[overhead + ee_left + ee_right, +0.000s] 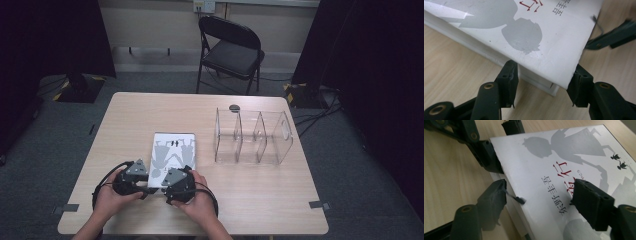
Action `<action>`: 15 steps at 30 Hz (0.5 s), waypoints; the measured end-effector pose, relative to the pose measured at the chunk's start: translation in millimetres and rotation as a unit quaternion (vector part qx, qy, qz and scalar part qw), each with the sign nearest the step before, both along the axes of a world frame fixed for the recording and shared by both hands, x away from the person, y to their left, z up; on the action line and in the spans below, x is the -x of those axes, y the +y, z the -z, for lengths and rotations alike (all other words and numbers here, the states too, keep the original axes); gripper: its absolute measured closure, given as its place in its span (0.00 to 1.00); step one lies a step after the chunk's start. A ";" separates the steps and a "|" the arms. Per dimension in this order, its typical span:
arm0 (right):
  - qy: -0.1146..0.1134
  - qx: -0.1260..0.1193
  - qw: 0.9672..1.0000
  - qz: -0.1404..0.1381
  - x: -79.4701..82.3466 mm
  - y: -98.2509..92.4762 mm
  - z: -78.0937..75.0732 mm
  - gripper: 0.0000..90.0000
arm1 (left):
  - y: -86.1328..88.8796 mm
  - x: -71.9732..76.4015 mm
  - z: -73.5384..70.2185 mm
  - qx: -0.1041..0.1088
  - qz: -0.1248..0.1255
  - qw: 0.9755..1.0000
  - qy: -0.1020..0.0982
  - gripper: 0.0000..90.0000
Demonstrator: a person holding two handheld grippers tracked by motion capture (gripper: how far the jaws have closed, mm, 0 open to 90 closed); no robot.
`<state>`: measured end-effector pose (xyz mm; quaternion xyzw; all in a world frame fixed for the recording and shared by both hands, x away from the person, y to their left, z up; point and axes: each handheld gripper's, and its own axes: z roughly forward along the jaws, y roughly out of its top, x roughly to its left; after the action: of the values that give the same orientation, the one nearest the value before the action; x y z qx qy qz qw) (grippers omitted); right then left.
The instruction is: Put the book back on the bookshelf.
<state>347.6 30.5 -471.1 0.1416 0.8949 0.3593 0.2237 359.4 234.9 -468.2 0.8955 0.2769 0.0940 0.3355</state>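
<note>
**Book (173, 157) at near edge of worktop (125, 125), both tongs at its cover**

Lies flat, white cover up, left of clear rack (252, 136). Left tongs (544, 87) straddle near corner, jaws apart, pads touching or nearly so; cannot tell whether clamped yet. Right tongs (541, 200) gape, one jaw under lifted cover edge, other above cover, not pressing. Judged step: securing a hold to raise the book. Next calls for closing firmly on corner and cover without creasing, then lifting together toward rack.
</note>
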 end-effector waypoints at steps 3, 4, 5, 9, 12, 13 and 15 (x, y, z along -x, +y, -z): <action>-0.019 0.015 1.000 0.000 1.8 5.2 -0.5 0.20 | 0.1 -0.1 -10.1 0.009 0.004 1.000 -0.004 0.54; -0.031 0.023 0.999 -0.003 1.7 7.2 -0.7 0.19 | -0.6 -0.3 -11.3 0.011 0.003 1.000 -0.003 0.54; -0.034 0.025 0.999 0.000 2.1 9.4 -0.8 0.19 | -1.0 -0.5 -11.8 0.011 0.004 1.000 -0.005 0.54; -0.039 0.020 0.999 0.000 0.4 13.8 -0.4 0.17 | -4.0 -0.3 -14.2 0.004 0.004 1.000 -0.002 0.54; -0.057 0.031 0.998 -0.003 -0.2 17.2 0.9 0.16 | -7.1 0.0 -16.1 0.008 -0.003 1.000 -0.005 0.54; -0.057 0.031 0.998 -0.003 -0.2 17.2 0.9 0.16 | -7.1 0.0 -16.1 0.008 -0.003 1.000 -0.005 0.54; -0.062 0.031 0.998 -0.004 0.1 15.9 1.1 0.16 | -8.7 -0.1 -19.0 0.003 -0.003 1.000 -0.007 0.54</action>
<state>347.5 46.4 -472.1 0.1085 0.8906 0.3401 0.2819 359.5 226.2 -449.1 0.8929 0.2776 0.1004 0.3399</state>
